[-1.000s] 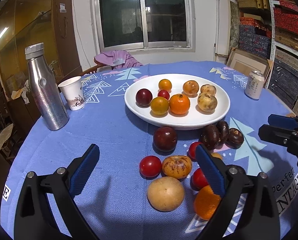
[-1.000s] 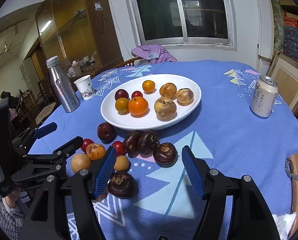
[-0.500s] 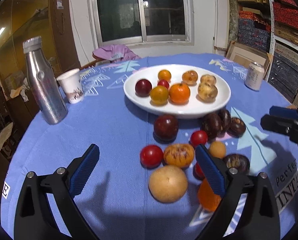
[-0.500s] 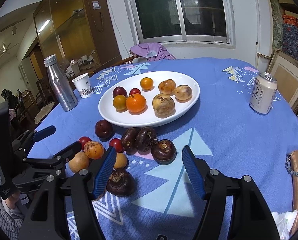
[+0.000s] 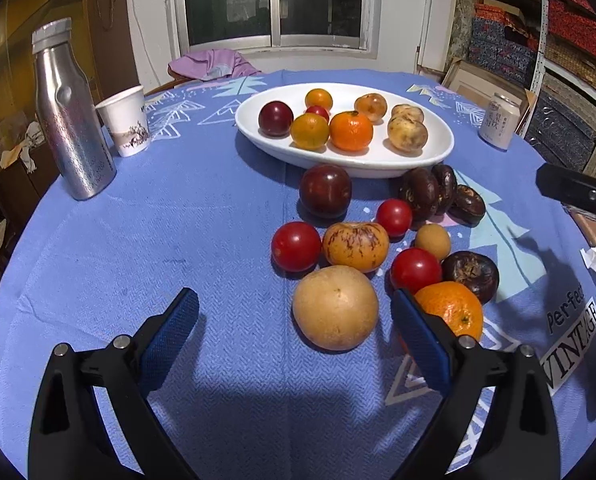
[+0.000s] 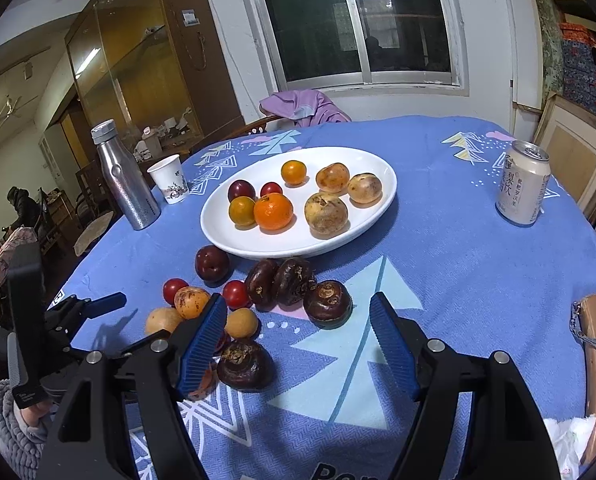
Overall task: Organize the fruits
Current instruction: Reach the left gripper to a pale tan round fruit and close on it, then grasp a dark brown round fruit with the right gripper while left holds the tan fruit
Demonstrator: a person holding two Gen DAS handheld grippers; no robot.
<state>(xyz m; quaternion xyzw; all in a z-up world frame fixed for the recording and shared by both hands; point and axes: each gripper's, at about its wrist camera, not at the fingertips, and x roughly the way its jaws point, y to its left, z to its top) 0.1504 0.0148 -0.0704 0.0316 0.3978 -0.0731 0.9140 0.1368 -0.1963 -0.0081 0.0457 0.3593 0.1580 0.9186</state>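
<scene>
Lying just ahead of the left gripper (image 5: 293, 324), the big tan round fruit (image 5: 335, 307) sits between the lines of its spread, empty jaws, a little toward the right finger; being round, it offers no long axis to line up with. An orange (image 5: 450, 310) rests just beside that right finger's outer face. Farther on lie red tomatoes, a speckled orange fruit (image 5: 356, 246) and dark chestnut-like fruits, then the white plate (image 5: 438, 152) with fruit already in it. The right gripper (image 6: 295, 342), also spread and holding nothing, has a dark fruit (image 6: 245, 364) just beside its left finger. Judging by position, the left hand is nearer the tan fruit.
</scene>
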